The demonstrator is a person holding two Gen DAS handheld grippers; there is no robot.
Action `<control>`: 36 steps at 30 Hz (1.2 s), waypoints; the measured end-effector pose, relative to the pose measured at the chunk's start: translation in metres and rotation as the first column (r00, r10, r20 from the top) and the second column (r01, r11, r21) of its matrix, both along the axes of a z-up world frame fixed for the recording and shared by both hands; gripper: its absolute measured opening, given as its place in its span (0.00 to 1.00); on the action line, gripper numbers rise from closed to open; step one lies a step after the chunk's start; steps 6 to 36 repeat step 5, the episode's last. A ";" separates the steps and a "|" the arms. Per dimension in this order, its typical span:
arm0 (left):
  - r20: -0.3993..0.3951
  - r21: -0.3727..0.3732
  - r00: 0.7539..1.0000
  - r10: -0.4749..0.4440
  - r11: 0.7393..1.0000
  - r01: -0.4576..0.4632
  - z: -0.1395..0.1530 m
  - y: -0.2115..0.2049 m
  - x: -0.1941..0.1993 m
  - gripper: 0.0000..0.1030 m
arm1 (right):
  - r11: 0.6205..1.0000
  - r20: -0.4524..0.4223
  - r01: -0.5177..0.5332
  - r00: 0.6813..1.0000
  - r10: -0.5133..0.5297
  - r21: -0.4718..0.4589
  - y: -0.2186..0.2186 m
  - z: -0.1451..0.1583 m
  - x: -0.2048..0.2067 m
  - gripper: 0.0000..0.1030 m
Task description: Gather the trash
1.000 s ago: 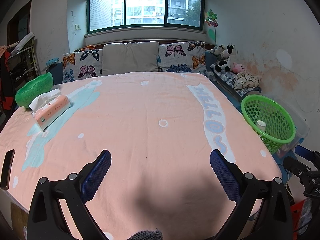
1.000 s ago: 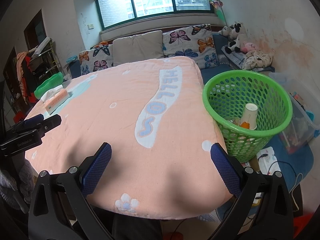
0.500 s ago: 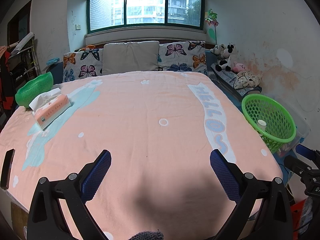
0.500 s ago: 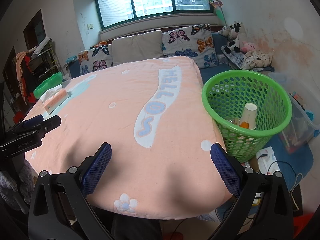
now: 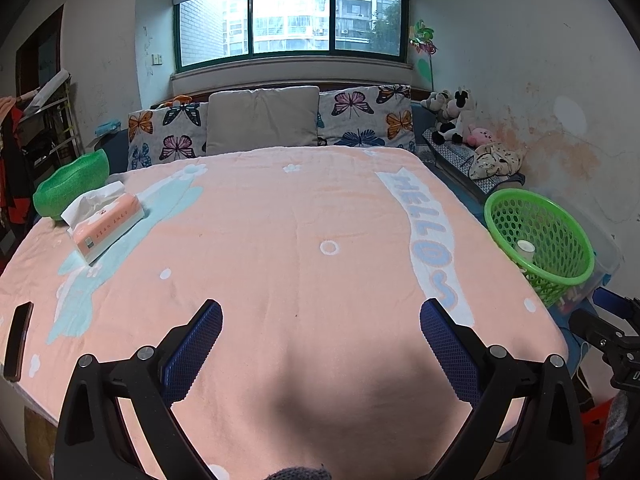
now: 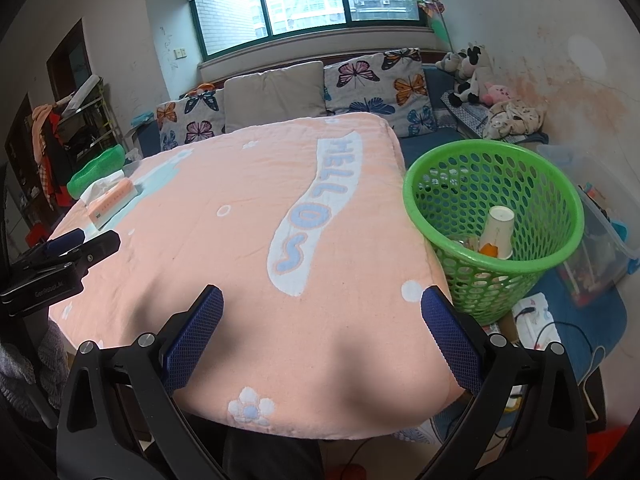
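A green mesh basket [image 6: 448, 168] stands on the floor beside the table's right edge. Inside it lies a white paper cup [image 6: 498, 232] with an orange scrap and other bits. The left wrist view shows the same basket [image 5: 576, 276] and cup [image 5: 525, 247] at the far right. My left gripper [image 5: 320, 344] hovers open above the near part of the pink cloth [image 5: 288, 220], holding nothing. Over the table's near right corner my right gripper [image 6: 320, 336] is open and holds nothing too. In the right wrist view the left gripper [image 6: 86, 242] appears at the left edge.
A pink tissue box [image 5: 108, 226] and a green bowl [image 5: 72, 184] sit at the table's far left. A dark phone [image 5: 18, 340] lies at the near left edge. Cushions [image 5: 262, 120], soft toys [image 5: 452, 116] and a clear storage box [image 6: 600, 248] surround the table.
Both grippers stay open and nearly still. The views have shifted only slightly, with the basket sitting a little lower in the left wrist view.
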State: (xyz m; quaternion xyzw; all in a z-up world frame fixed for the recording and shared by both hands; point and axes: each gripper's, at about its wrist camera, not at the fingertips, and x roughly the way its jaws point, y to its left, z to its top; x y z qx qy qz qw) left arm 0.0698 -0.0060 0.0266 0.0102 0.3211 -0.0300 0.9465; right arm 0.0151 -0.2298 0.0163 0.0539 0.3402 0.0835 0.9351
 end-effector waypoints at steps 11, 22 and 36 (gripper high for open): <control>-0.002 0.001 1.000 0.003 1.000 -0.003 0.000 -0.001 0.001 0.93 | 1.000 -0.001 0.001 1.000 -0.001 0.001 0.000 0.000 0.000 0.96; -0.002 0.001 1.000 0.003 1.000 -0.003 0.000 -0.001 0.001 0.93 | 1.000 -0.001 0.001 1.000 -0.001 0.001 0.000 0.000 0.000 0.96; -0.002 0.001 1.000 0.003 1.000 -0.003 0.000 -0.001 0.001 0.93 | 1.000 -0.001 0.001 1.000 -0.001 0.001 0.000 0.000 0.000 0.96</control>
